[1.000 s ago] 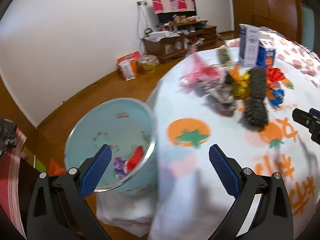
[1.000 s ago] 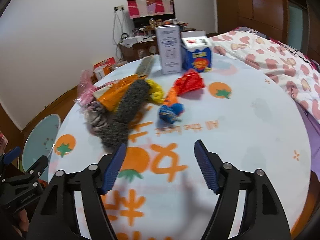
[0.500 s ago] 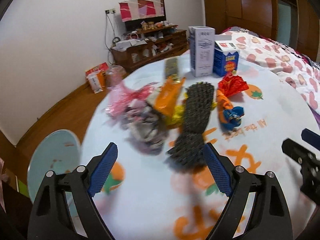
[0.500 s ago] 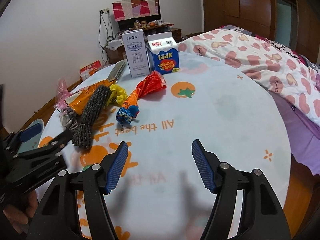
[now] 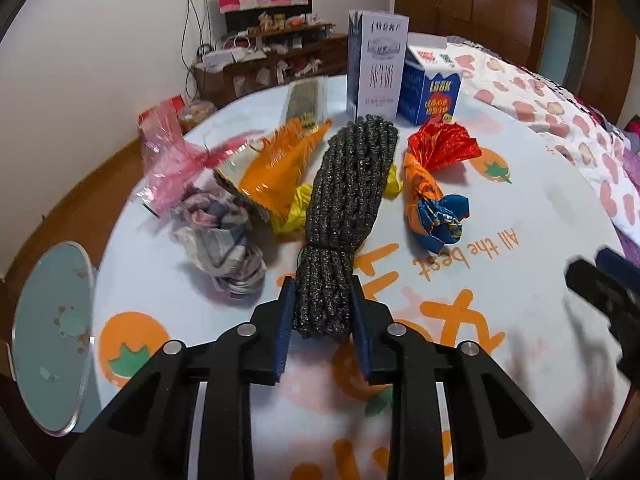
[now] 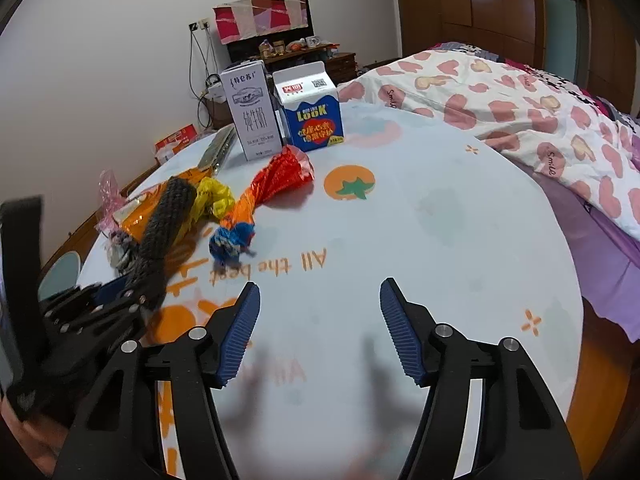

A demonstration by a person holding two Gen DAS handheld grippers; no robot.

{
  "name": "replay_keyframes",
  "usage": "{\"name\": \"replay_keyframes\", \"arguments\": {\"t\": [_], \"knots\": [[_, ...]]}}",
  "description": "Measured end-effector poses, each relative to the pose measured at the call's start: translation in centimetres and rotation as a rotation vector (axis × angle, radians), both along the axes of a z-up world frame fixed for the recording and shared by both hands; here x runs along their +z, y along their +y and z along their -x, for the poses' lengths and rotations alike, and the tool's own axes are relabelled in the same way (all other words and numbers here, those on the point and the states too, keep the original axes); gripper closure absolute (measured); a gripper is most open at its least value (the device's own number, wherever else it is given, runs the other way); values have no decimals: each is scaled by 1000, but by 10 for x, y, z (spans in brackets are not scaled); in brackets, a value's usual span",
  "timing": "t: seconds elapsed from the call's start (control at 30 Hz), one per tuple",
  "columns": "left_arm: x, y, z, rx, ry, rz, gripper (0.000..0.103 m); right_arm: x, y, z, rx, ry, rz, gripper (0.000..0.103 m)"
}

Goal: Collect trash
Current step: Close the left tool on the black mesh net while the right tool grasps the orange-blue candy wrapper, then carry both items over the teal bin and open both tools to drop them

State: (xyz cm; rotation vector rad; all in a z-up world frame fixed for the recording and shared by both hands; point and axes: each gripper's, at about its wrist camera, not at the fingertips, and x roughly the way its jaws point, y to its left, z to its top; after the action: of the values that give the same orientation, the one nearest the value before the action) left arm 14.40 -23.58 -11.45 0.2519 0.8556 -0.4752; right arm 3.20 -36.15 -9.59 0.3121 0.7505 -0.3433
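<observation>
Blue pads of the left hand-held gripper [image 5: 322, 318] press both sides of the near end of a dark glittery bundle [image 5: 346, 204], which lies lengthwise on the round tabletop [image 6: 460, 240]. Just left of the bundle sit an orange wrapper [image 5: 280, 168], a yellow wrapper [image 5: 294, 210], a crumpled grey wad [image 5: 222, 240] and pink cellophane [image 5: 172, 164]; to its right lies a twisted red, orange and blue wrapper [image 5: 430, 184]. Two cartons [image 6: 280, 110] stand behind. The right hand-held gripper [image 6: 320, 332] hovers wide apart over bare cloth, holding nothing. A pale bin [image 5: 52, 336] sits beyond the tabletop's left edge.
</observation>
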Motion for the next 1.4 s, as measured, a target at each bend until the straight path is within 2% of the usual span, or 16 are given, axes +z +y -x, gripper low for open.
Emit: {"name": "replay_keyframes", "arguments": {"t": [0.2,0.4,0.47,0.53,0.57,0.63,0.67,0.87,1.1,1.23,1.4], "knots": [[29,28,22,5,-97,5,77,2,6,-38,47,-6,0,42],[53,65,22,68,-128,27,77,-9,15,-95,101,27,-36,43],[56,74,20,89,-130,26,77,-18,18,-111,115,59,-55,47],[57,82,18,113,-128,21,77,-30,18,-121,128,94,-89,63],[56,86,17,124,-122,22,77,-35,17,-123,135,106,-117,66],[55,92,16,135,-112,24,77,-36,16,-117,135,88,-153,76],[54,93,15,139,-109,23,77,-34,16,-113,132,86,-149,78],[54,97,18,153,-104,25,77,-15,26,-70,131,44,-114,78],[54,99,30,155,-104,7,77,5,56,-19,149,7,-39,78],[54,104,35,161,-110,-7,77,10,75,-5,171,-2,-7,78],[55,113,43,158,-128,-19,77,13,93,3,200,-6,-16,78]]}}
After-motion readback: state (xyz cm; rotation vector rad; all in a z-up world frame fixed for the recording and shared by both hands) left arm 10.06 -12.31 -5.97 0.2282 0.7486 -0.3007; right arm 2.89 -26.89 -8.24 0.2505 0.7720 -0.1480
